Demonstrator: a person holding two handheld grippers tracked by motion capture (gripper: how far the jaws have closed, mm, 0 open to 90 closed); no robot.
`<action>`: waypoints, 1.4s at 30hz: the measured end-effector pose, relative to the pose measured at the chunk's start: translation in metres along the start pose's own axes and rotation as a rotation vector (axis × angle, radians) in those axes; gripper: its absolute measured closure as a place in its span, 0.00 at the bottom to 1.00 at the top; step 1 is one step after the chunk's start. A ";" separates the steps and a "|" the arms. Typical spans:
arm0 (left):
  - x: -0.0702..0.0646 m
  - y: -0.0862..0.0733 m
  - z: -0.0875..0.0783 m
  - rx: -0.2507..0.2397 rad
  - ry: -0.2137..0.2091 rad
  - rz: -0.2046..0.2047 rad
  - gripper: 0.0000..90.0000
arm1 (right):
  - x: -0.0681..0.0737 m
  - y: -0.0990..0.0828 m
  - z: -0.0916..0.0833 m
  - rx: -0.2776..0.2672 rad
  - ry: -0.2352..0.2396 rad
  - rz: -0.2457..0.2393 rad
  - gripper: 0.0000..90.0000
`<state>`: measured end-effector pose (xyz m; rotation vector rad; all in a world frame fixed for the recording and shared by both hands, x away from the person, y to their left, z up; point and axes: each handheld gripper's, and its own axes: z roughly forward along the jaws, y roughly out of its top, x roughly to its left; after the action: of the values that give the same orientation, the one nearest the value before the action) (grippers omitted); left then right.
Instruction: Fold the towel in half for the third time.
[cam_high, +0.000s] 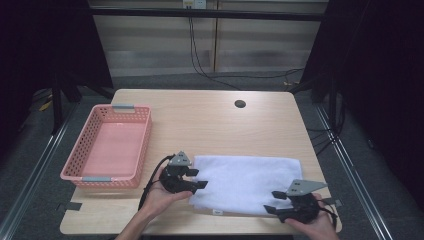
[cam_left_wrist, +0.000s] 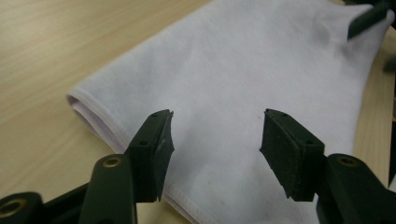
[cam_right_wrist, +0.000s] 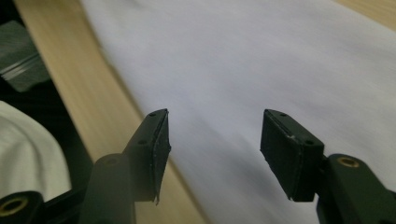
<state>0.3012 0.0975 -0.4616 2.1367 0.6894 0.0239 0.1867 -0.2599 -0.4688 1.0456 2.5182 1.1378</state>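
A white folded towel (cam_high: 245, 182) lies flat at the near middle of the wooden table (cam_high: 200, 120). My left gripper (cam_high: 202, 179) hovers at the towel's left end, held by a hand, jaws apart with nothing between them. In the left gripper view the towel (cam_left_wrist: 243, 79) spreads out under the open left gripper (cam_left_wrist: 215, 149), its folded hem at the left. My right gripper (cam_high: 272, 202) sits at the towel's near right corner, also open. The right gripper view is blurred; the towel (cam_right_wrist: 261, 70) lies beneath the empty right gripper (cam_right_wrist: 215, 149).
A pink plastic basket (cam_high: 80, 155) stands empty at the table's left side. A round cable hole (cam_high: 240, 104) sits near the far edge. The table's near edge (cam_right_wrist: 93, 93) runs close under the right gripper. Dark frame posts flank the table.
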 end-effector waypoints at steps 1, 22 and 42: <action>0.004 0.003 0.000 -0.013 0.002 -0.008 0.47 | 0.006 0.006 0.007 0.005 0.028 -0.014 0.46; 0.050 0.015 0.009 -0.062 0.078 -0.113 0.43 | 0.070 0.095 0.142 0.083 0.274 -0.163 0.47; 0.078 0.005 0.023 -0.014 0.144 -0.169 0.37 | 0.066 0.087 0.144 0.033 0.176 -0.169 0.84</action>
<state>0.3757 0.1158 -0.4895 2.0709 0.9494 0.0921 0.2455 -0.0916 -0.4977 0.7523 2.7085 1.1902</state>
